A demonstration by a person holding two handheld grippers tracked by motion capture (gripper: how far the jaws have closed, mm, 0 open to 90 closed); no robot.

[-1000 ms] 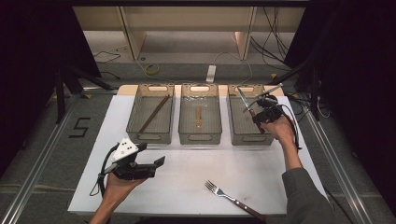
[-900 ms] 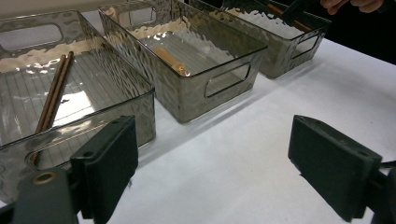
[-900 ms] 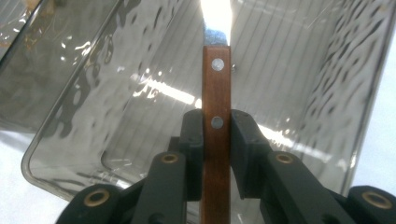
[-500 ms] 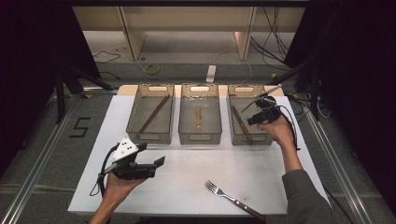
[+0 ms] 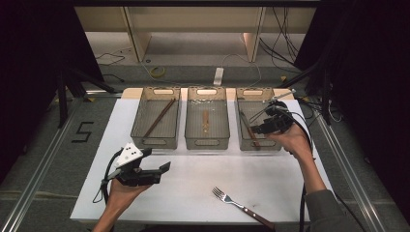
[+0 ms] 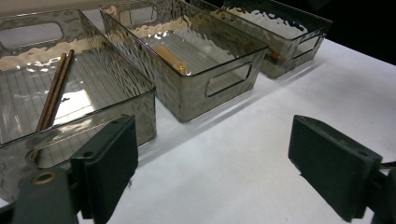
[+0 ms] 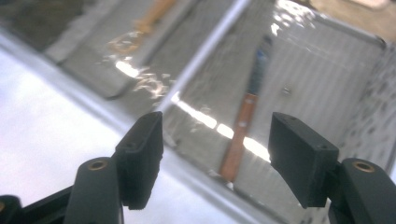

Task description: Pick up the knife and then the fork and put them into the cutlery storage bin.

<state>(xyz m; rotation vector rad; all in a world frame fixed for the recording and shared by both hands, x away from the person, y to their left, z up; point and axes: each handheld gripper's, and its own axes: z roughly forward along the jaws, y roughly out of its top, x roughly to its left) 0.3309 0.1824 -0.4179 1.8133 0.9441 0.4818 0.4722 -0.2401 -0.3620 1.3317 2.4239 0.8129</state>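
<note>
Three see-through bins sit in a row at the far side of the white table [image 5: 193,193]. The left bin [image 5: 155,123] has a pair of brown chopsticks [image 5: 158,117] lying in it on a slant. The middle bin [image 5: 207,123] has one small brown thing in it, too blurry to name. The right bin [image 5: 256,124] has a knife with a brown handle [image 7: 238,135] lying on its floor. The right gripper [image 7: 215,154] is held just over the right bin, and its fingers are wide apart with nothing between them. The left gripper [image 5: 159,169] is held over the near left part of the table, well away from the bins. Its fingers are wide apart too and hold nothing. A fork [image 5: 239,207] with a brown handle lies on the table near the front edge, between the two arms.
</note>
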